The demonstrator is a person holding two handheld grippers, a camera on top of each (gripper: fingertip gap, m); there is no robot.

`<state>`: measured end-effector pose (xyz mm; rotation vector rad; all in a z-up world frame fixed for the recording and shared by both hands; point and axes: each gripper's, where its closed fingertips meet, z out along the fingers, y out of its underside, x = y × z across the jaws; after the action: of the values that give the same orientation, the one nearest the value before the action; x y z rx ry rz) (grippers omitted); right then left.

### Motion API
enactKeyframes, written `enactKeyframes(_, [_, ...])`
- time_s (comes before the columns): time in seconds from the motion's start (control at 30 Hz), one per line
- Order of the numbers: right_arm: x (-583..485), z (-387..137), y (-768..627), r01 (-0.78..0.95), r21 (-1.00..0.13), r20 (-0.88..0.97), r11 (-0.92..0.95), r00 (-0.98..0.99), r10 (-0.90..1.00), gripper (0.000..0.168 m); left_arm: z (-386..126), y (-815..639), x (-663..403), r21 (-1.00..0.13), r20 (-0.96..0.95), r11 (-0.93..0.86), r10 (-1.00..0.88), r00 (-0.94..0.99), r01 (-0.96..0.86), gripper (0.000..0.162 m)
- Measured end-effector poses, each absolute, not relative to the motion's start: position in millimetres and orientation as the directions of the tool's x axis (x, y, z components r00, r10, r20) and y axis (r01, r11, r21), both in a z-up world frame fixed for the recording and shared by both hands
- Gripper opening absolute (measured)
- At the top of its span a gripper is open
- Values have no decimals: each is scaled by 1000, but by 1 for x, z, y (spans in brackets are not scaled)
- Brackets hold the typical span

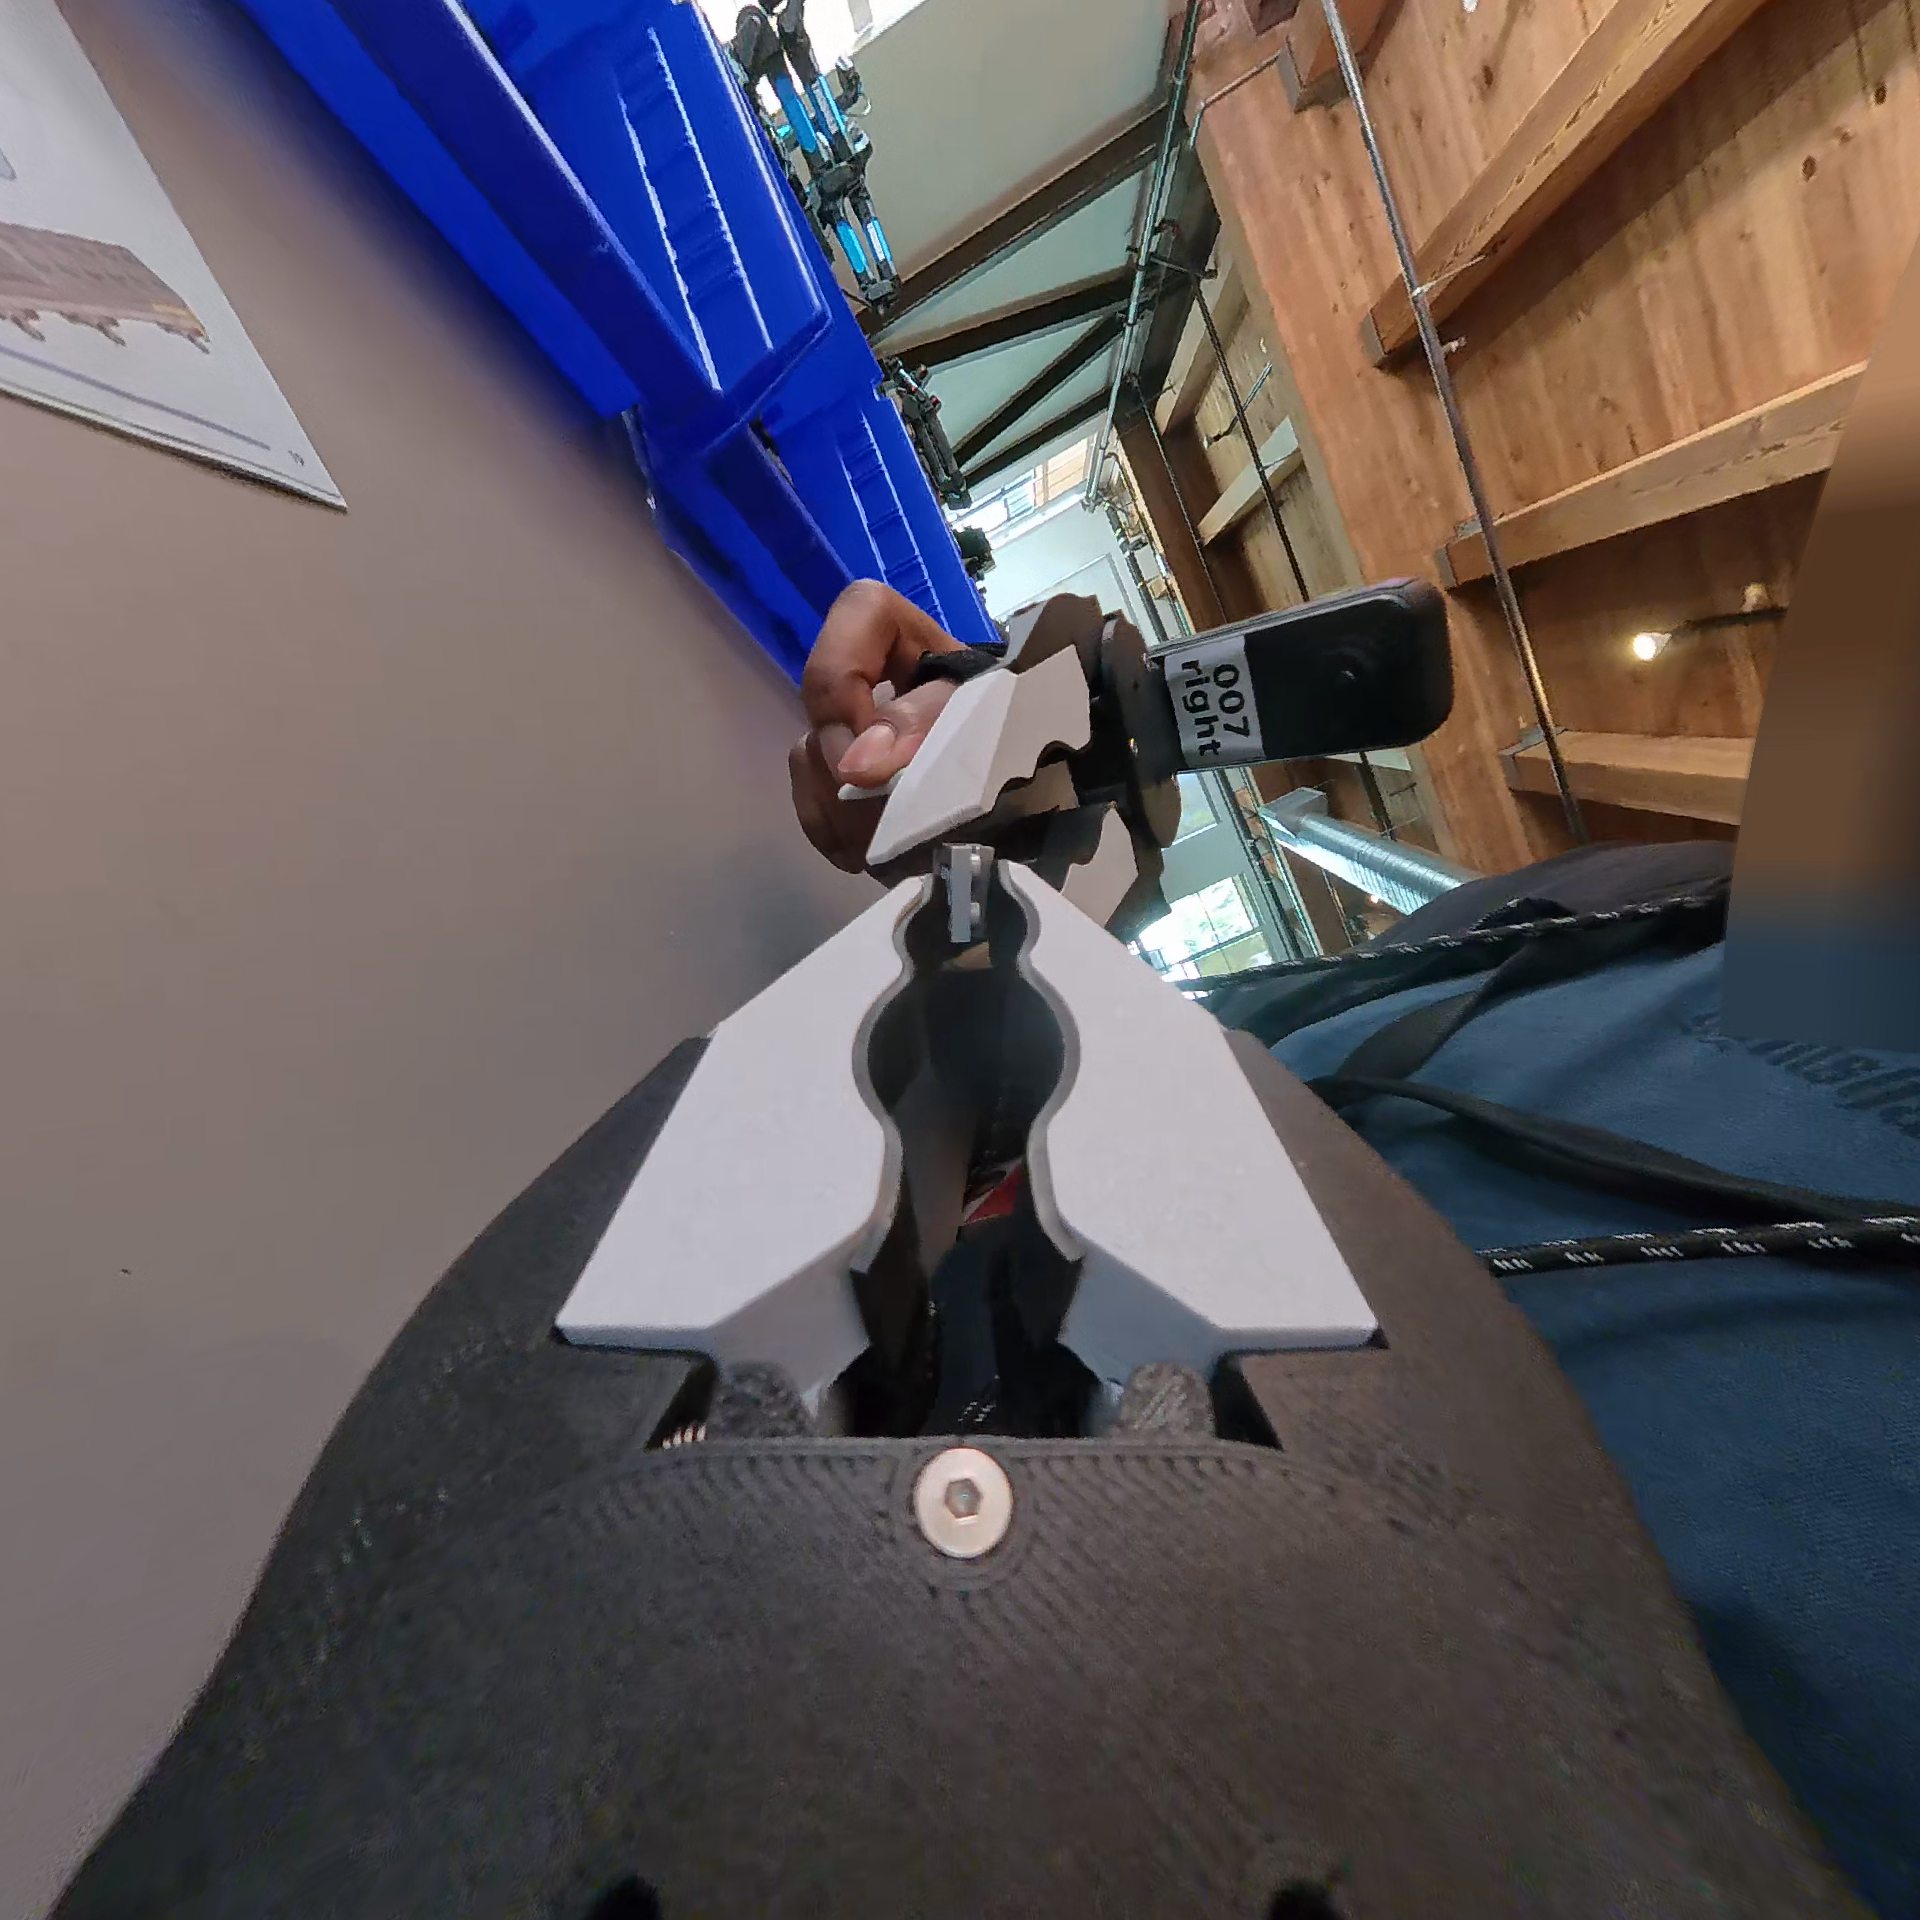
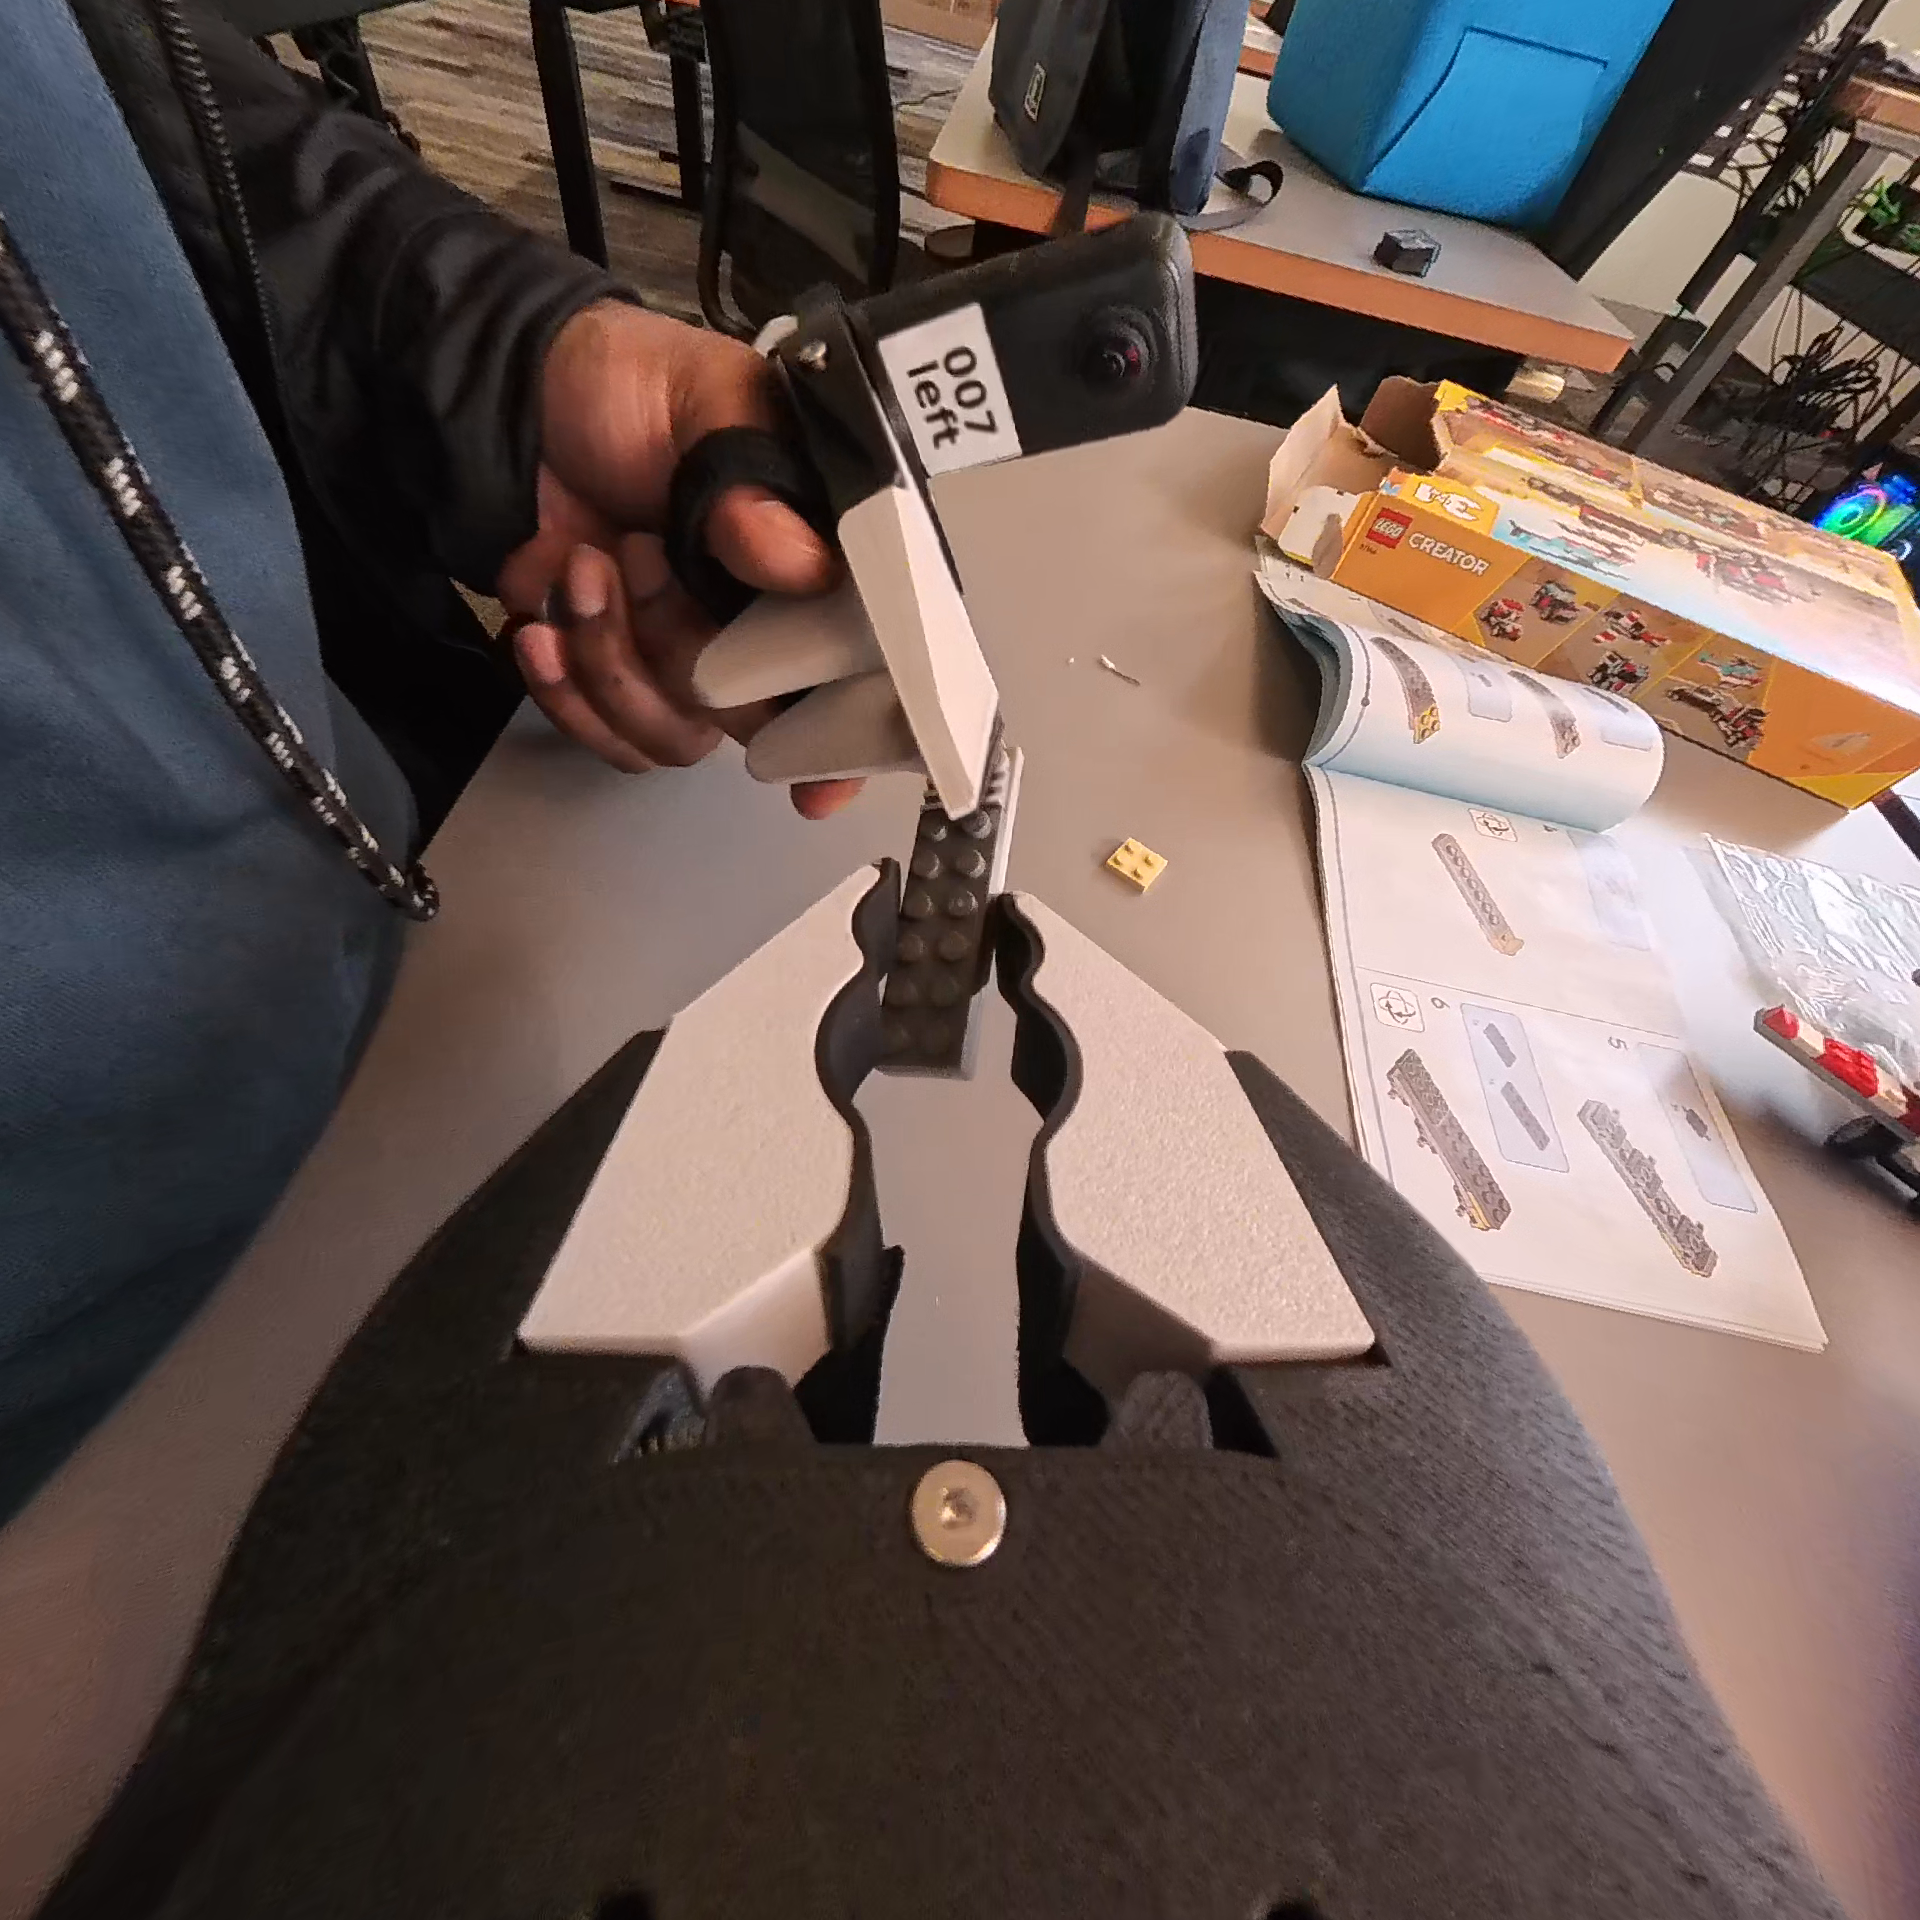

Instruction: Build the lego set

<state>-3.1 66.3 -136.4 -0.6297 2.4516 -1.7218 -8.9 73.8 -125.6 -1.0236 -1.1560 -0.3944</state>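
Across the grey table [image 2: 1195, 582], which is taking up most of the right wrist view, the build is looking early: an opened yellow set box [image 2: 1621, 613] is lying at the far right, an instruction booklet [image 2: 1538, 997] is lying open nearer, a crinkled clear parts bag [image 2: 1829, 935] is sitting to its right, and a small red and white sub-assembly [image 2: 1860, 1070] is standing at the right edge. Judging by the booklet's open pages and the loose tan plate [image 2: 1136, 861] waiting on the table, most steps are remaining.

Beyond the table, another desk with a bright blue bin [image 2: 1527, 94] is showing far off; in the left wrist view, dark blue crates [image 1: 665, 260] and timber shelving [image 1: 1621, 312] are filling the room behind.

Above the near table edge, both tools are meeting over one piece. The right gripper [image 2: 940, 894] is closing its fingers on the lower part of a dark grey studded plate [image 2: 940, 945], which is standing nearly upright with a lighter grey layer along its right side. The left gripper [image 2: 961, 779] is coming down from above, its fingers pinching the top end of the same plate stack, seen edge-on in its own view as a small grey piece [image 1: 964, 902] between nearly closed fingers. The plates are probably being pressed together.
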Motion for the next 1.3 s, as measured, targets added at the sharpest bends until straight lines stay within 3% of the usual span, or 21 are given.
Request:
enactKeyframes(0.4, [-17, -143, 55, -289, -903, 207, 318, -941, -266, 18, -127, 63, -19, -375, 925, 608, 205, 318, 700, 12])
enactKeyframes(0.57, [-18, -142, 51, -298, -899, 230, 322, -945, -232, 18, -120, 56, -23, -368, 926, 664, 199, 321, 651, 25])
enactKeyframes(0.7, [-18, -142, 49, -332, -885, 272, 326, -937, -217, 18, -119, 52, -24, -441, 895, 667, 280, 347, 601, 27])
enactKeyframes(0.87, [-18, -139, 49, -350, -883, 295, 315, -933, -207, 18, -117, 51, -21, -533, 846, 611, 363, 391, 585, 18])
enactKeyframes(1.03, [-17, -135, 50, -355, -886, 302, 300, -930, -207, 18, -115, 51, -20, -549, 835, 598, 365, 412, 584, 11])
enactKeyframes(1.3, [-17, -134, 49, -349, -887, 299, 302, -933, -199, 18, -113, 51, -20, -560, 828, 597, 368, 424, 575, 13])
